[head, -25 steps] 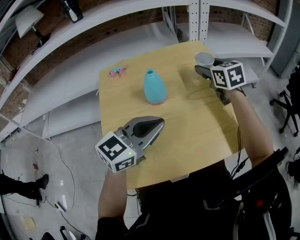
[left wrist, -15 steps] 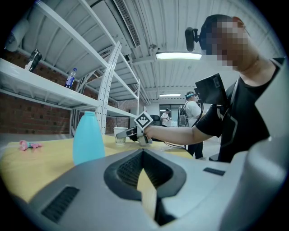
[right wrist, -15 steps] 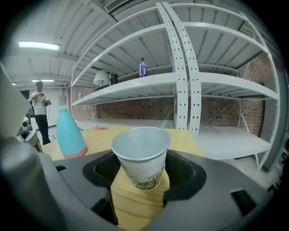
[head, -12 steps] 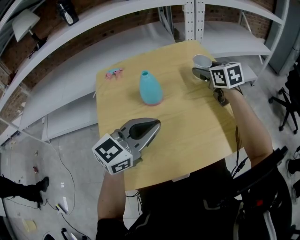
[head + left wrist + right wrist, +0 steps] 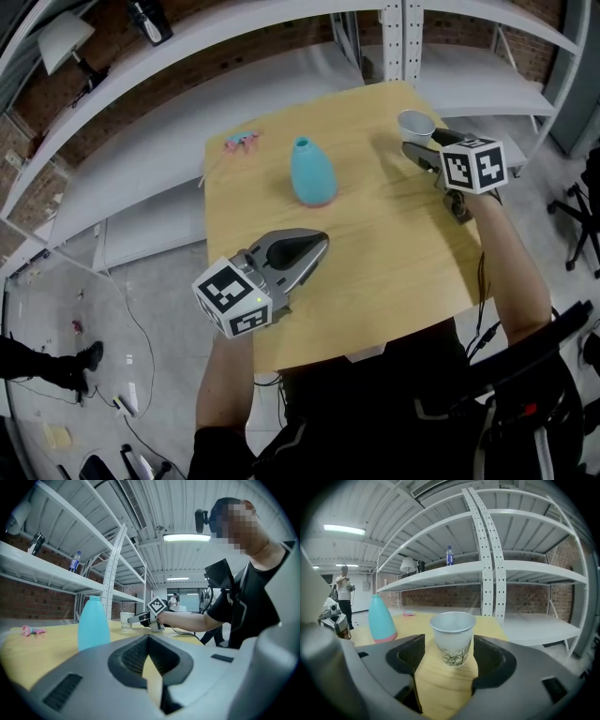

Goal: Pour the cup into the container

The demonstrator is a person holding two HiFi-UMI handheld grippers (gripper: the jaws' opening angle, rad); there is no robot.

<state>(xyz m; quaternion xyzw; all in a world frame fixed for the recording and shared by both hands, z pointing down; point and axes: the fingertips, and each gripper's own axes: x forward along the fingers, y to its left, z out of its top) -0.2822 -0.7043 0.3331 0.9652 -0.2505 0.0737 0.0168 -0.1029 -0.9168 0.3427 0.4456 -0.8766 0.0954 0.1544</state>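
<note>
Right gripper view shows cup (image 5: 452,637) upright, mouth up, between wide right tongs (image 5: 448,648); left tongs (image 5: 149,644) closed.

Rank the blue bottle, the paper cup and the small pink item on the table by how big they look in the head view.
1. blue bottle, clearly largest.
2. paper cup.
3. small pink item, thin; its length rivals the cup's width, so these two are close.

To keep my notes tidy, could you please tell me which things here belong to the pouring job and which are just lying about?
Job in hand: paper cup; blue container; right claw, open at the cup.

Lying about: pink item on the table; bottle and lamp on the shelf.
</note>
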